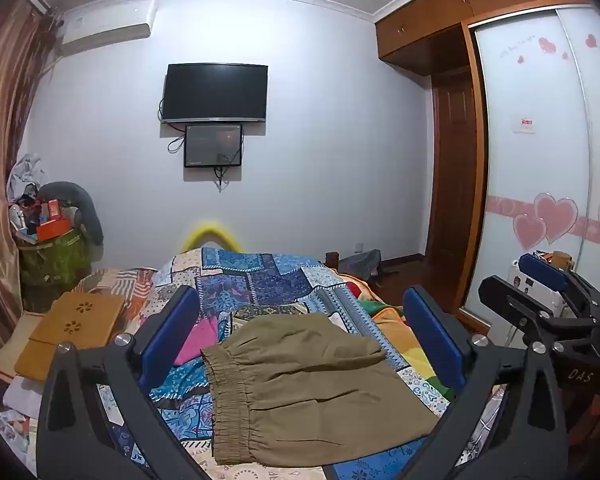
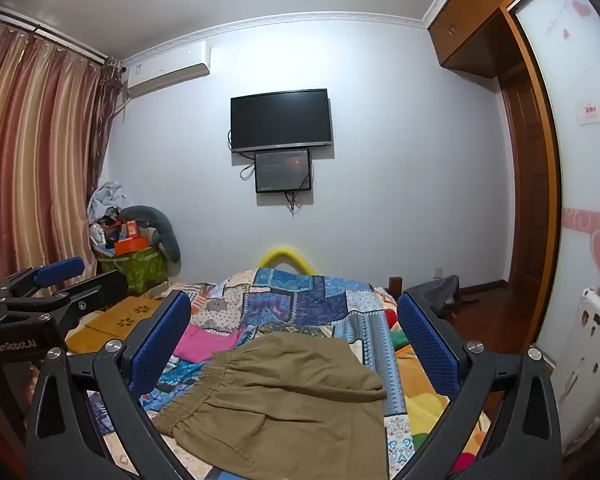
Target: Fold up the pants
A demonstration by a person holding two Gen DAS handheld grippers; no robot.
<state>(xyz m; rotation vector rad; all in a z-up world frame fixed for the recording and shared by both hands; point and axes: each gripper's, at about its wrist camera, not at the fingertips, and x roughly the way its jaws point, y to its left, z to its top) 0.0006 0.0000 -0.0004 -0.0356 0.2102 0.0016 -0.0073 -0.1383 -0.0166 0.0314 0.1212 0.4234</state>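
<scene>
Olive-brown pants [image 1: 308, 392] lie folded into a compact rectangle on the patchwork bedspread [image 1: 260, 276], elastic waistband to the left. They also show in the right wrist view [image 2: 284, 400]. My left gripper [image 1: 300, 320] is open and empty, held above the pants with its blue pads wide apart. My right gripper [image 2: 296, 324] is open and empty too, above the pants. The right gripper also shows at the right of the left wrist view [image 1: 540, 280], and the left gripper at the left of the right wrist view [image 2: 60, 276].
A pink garment [image 2: 204, 340] lies on the bed left of the pants. A wooden lap tray [image 1: 76, 320] sits at the bed's left side. A green basket of clutter [image 2: 132, 264] stands by the curtain. A wardrobe [image 1: 540, 160] is on the right.
</scene>
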